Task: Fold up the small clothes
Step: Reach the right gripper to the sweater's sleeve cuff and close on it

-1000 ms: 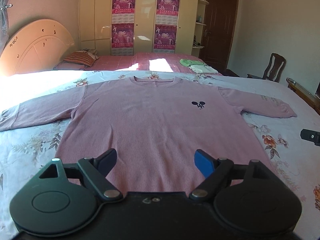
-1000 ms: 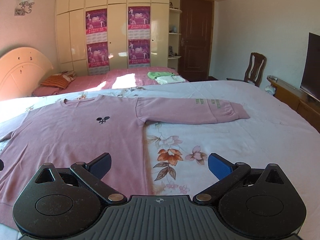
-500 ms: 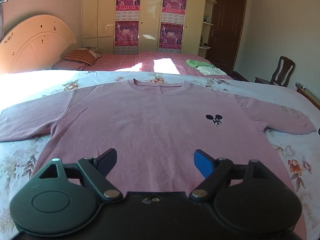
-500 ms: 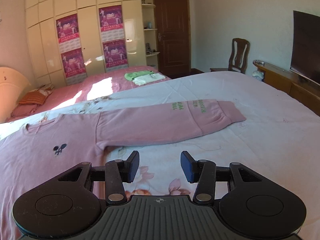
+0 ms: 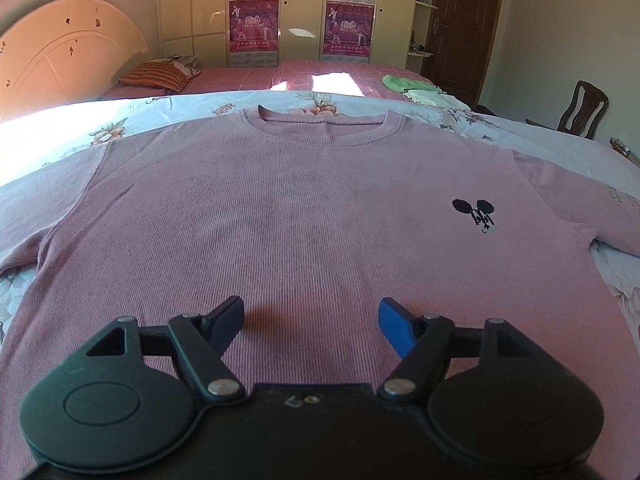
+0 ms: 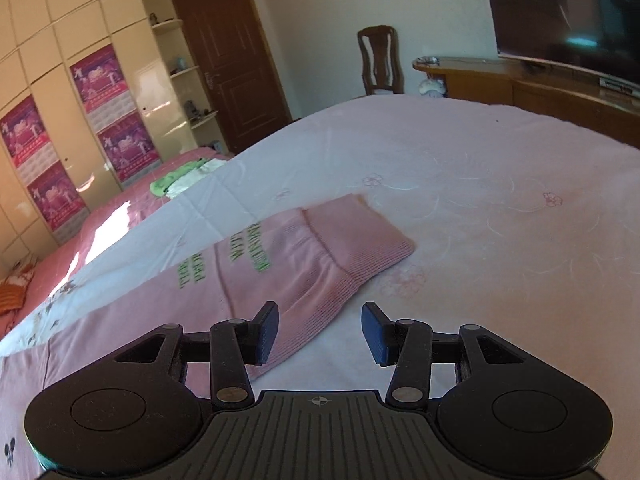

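Pink sweater [image 5: 304,208] flat on floral bedsheet [image 6: 500,208], black chest logo [image 5: 476,216], both grippers' fingers apart, empty.

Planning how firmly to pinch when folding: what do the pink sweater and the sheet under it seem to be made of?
The pink sweater looks like a soft, matte ribbed knit, perhaps cotton: fine vertical ribs run down the body, and the sleeve cuff shows tighter ribbing. The bed sheet looks like thin, smooth woven fabric with a printed flower pattern and faint creases. Neither fibre can be told for certain.
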The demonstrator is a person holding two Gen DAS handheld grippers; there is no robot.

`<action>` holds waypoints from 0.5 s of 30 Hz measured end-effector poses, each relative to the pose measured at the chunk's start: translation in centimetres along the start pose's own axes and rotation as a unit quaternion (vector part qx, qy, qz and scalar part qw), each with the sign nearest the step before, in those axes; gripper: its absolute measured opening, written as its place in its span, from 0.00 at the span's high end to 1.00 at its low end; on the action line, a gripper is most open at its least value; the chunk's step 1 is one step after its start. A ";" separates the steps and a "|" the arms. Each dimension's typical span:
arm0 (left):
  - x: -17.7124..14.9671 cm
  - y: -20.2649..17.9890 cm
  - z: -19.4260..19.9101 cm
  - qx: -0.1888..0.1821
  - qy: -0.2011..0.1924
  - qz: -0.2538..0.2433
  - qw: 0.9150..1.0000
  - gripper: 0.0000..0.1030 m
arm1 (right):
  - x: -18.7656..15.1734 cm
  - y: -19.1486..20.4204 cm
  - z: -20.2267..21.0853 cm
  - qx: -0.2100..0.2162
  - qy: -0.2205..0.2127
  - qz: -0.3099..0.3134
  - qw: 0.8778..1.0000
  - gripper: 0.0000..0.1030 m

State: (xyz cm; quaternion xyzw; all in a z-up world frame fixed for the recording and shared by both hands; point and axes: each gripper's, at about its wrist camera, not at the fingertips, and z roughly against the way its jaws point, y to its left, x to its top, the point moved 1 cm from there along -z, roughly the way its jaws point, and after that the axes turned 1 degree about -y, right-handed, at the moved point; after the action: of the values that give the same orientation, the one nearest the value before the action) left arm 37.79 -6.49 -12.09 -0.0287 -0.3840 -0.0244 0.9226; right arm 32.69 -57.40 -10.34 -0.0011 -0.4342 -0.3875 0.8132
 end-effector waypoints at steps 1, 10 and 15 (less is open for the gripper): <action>0.1 0.2 -0.3 0.002 0.002 0.000 1.000 0.29 | 0.5 -1.0 -0.6 0.004 0.003 -0.017 1.000 0.54; 2.1 2.3 -2.0 0.029 -0.002 0.024 0.999 0.28 | 2.4 -4.0 -2.0 0.030 0.007 -0.070 0.997 0.71; 3.3 3.4 -1.5 0.046 -0.017 0.020 0.999 0.28 | 3.6 -2.6 0.7 0.035 -0.043 0.013 0.998 0.95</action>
State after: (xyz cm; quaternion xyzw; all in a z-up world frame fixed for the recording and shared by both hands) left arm 41.39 -3.27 -10.96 0.0060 -0.3993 0.0124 0.9167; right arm 31.68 -61.21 -8.26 0.0049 -0.4823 -0.3610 0.7981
